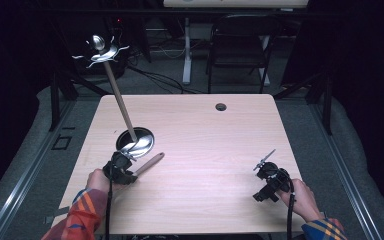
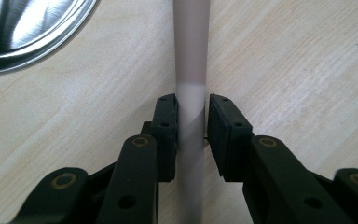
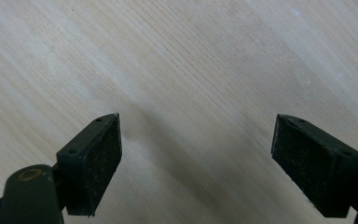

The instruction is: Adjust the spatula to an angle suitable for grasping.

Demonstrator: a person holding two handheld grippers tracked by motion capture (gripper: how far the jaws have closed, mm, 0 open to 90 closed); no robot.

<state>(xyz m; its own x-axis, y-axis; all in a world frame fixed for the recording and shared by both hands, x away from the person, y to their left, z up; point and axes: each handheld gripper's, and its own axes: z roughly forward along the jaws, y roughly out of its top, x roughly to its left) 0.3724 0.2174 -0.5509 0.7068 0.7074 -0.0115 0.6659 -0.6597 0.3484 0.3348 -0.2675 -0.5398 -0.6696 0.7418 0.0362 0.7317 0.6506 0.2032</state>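
My left gripper [image 1: 130,171] lies low at the table's front left, beside a shiny metal dish [image 1: 142,142]. In the left gripper view this gripper [image 2: 192,135] is shut on a pale wooden handle [image 2: 191,56], which runs straight between the two pads. That handle [image 1: 152,161] lies flat on the table and points away to the right. A second long wooden stick [image 1: 117,97] rises from the dish, tilted back left, with a shiny pronged metal head [image 1: 100,50] on top. My right gripper [image 1: 267,182] rests at the front right; its pads stand wide apart over bare wood [image 3: 196,163].
The light wooden table [image 1: 205,130] has a small round cable hole [image 1: 221,106] near its far edge. A black chair [image 1: 240,45] and a white table leg [image 1: 186,50] stand behind it. The dish's rim [image 2: 23,32] shows at the upper left of the left gripper view.
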